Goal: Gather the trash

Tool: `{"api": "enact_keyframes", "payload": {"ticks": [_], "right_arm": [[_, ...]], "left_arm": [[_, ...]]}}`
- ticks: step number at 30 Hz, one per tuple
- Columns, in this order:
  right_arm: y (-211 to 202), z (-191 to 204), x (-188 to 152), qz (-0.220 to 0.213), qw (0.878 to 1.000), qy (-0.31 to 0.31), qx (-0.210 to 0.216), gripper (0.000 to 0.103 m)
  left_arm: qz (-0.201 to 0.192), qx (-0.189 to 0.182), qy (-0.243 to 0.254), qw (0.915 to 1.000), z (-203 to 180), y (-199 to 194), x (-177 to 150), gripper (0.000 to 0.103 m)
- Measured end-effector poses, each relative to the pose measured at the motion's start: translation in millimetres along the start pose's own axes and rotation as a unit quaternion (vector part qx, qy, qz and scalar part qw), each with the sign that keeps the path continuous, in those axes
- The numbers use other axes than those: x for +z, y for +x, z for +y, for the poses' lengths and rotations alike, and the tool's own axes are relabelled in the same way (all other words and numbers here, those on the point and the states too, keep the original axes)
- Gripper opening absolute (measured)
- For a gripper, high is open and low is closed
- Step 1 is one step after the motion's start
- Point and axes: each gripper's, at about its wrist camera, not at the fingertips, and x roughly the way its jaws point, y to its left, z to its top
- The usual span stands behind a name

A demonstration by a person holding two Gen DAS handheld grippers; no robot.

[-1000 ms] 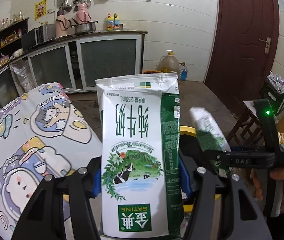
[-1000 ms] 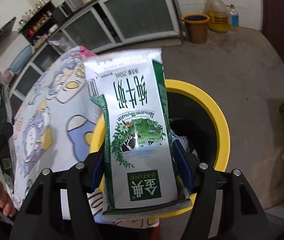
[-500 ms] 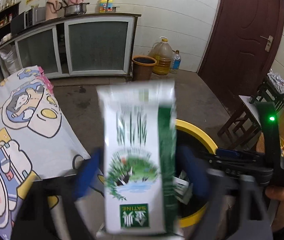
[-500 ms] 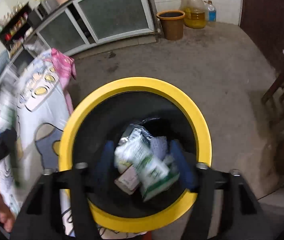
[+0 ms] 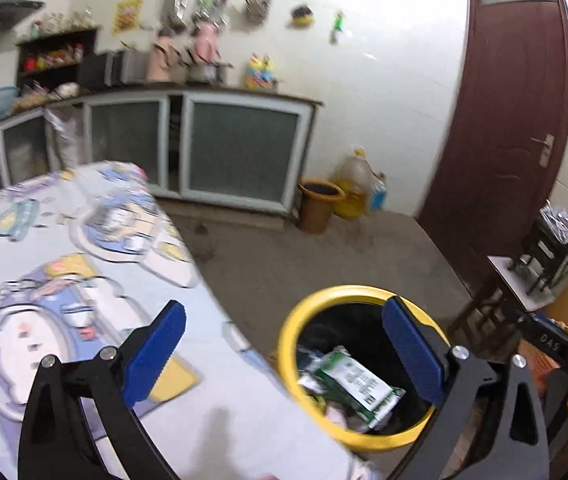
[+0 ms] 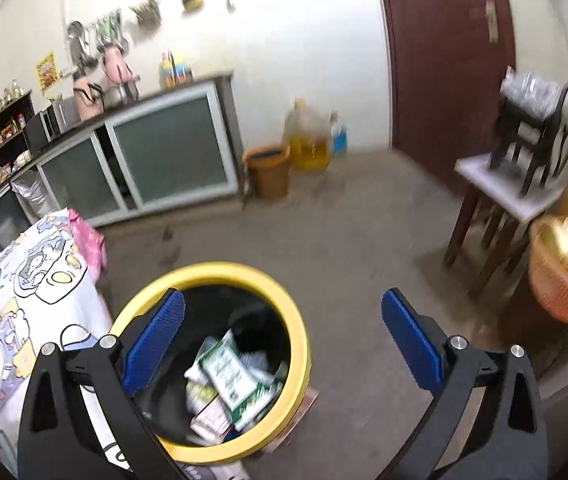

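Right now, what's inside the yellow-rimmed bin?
The yellow-rimmed bin holds green-and-white milk cartons, one lying on top, with crumpled wrappers beside and beneath. Anything deeper is covered by that pile.

Domestic kitchen. Dark countertop (image 5: 220, 90) over frosted-glass cabinet doors (image 5: 242, 152); pink kettles (image 6: 100, 80); utensils on wall rack (image 6: 96, 34); shelf of jars (image 5: 54, 54); cooking-oil jug (image 6: 309, 138); cartoon-print tablecloth (image 5: 64, 264); yellow-rimmed trash bin (image 6: 244, 272); brown door (image 5: 511, 120).
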Motion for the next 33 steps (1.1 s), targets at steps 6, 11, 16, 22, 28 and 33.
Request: {"api": "enact_keyframes", "payload": {"ticks": [6, 11, 16, 22, 28, 33], "right_arm": [[-45, 40, -10, -0.085, 0.995, -0.043, -0.008, 0.095], [-103, 81, -35, -0.184, 0.980, -0.071, 0.021, 0.095], [-150, 103, -60, -0.201, 0.970, -0.046, 0.130, 0.095], [-180, 136, -94, -0.204, 0.960, -0.103, 0.162, 0.095], [-186, 143, -128, -0.180, 0.963, -0.108, 0.172, 0.095], [-190, 141, -142, -0.168, 0.964, -0.106, 0.176, 0.095]], "left_arm": [[-0.082, 0.085, 0.005, 0.9930, 39, -86, -19, 0.096], [-0.129, 0.184, 0.004, 0.9744, 69, -155, -43, 0.096], [-0.139, 0.253, -0.026, 0.9572, 97, -209, -78, 0.096], [-0.154, 0.339, -0.040, 0.9273, 113, -262, -130, 0.096], [-0.118, 0.343, -0.075, 0.9290, 121, -285, -160, 0.096], [-0.126, 0.368, -0.112, 0.9141, 127, -290, -184, 0.096]]}}
